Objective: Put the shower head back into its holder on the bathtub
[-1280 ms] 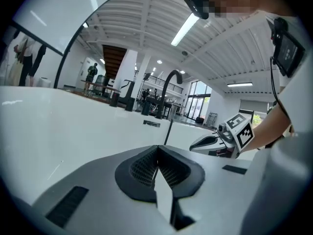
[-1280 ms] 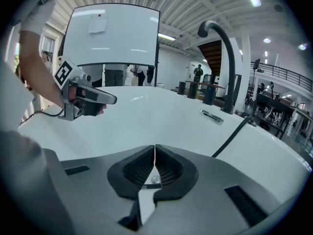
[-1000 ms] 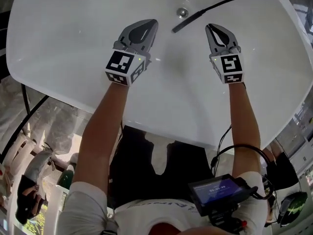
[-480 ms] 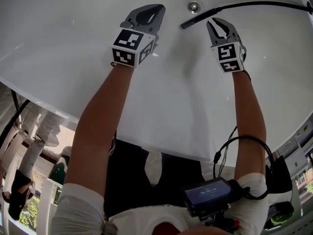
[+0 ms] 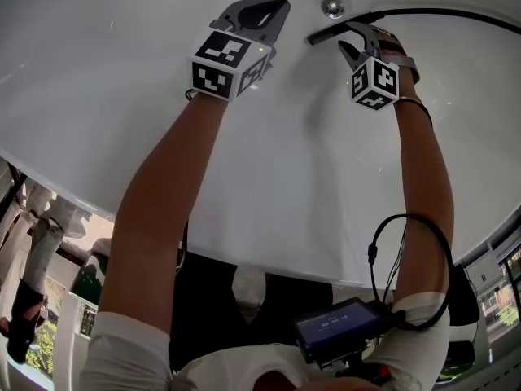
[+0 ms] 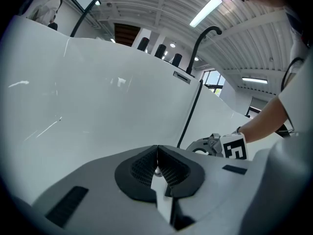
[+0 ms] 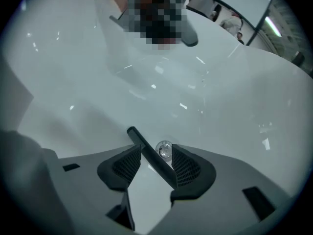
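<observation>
The black stick-shaped shower head (image 5: 324, 34) lies on the floor of the white bathtub (image 5: 122, 72), beside the chrome drain (image 5: 331, 6). Its black hose (image 5: 440, 10) runs off to the right. My right gripper (image 5: 356, 41) points steeply down over the shower head with its jaws opening. In the right gripper view the shower head (image 7: 149, 153) runs slantwise between the pads of my right gripper (image 7: 152, 156), and the left pad stands apart from it. To its left my left gripper (image 5: 275, 10) is shut with nothing in it; in its own view the pads of my left gripper (image 6: 157, 156) meet.
In the left gripper view the hose (image 6: 191, 114) climbs the tub wall to a black curved faucet (image 6: 205, 35) on the rim, next to a small plate (image 6: 181, 76). The tub's near rim (image 5: 269, 255) crosses in front of the person's body. A screen device (image 5: 342, 324) hangs at the waist.
Both grippers have sunk deeper into the tub. The right gripper has rolled, gone from shut to open, and come down around the shower head. The left stays shut.
</observation>
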Tool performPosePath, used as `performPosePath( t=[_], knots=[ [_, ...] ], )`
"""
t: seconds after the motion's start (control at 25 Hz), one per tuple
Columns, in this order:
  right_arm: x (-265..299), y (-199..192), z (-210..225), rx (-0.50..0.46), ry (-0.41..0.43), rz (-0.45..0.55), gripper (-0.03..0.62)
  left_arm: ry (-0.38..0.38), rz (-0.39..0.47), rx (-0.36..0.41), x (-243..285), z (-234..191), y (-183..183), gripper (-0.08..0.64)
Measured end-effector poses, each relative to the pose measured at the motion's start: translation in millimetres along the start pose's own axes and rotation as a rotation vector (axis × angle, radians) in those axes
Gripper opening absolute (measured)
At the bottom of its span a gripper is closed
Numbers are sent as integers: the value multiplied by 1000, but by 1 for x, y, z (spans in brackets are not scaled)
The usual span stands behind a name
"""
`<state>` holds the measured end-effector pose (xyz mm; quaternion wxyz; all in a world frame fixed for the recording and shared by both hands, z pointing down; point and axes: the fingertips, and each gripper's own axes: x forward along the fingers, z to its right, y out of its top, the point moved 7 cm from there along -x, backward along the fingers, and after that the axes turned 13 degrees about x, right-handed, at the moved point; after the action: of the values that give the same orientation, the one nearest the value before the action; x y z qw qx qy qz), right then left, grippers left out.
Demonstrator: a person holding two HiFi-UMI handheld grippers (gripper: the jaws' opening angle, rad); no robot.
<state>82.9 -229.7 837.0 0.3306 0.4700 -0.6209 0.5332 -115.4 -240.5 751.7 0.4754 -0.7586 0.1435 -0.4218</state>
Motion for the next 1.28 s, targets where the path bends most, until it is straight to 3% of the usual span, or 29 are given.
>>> performPosePath(
  t=[0.12, 0.32, 0.68, 0.92, 1.28],
  knots=[
    [14, -7, -5, -146, 20, -63, 187, -2, 10, -19, 3, -1, -6, 17],
    [38, -14, -9, -294, 52, -142, 195, -6, 22, -31, 16, -8, -8, 17],
    [72, -11, -21, -447, 83, -175, 210, -44, -6, -28, 29, 0, -23, 17],
    [90, -20, -21, -517, 93, -260, 210, -34, -31, -48, 25, -2, -39, 17],
    [99, -18, -28, -597, 29, -294, 209, -15, -48, -82, 20, -6, -49, 17]
  ],
)
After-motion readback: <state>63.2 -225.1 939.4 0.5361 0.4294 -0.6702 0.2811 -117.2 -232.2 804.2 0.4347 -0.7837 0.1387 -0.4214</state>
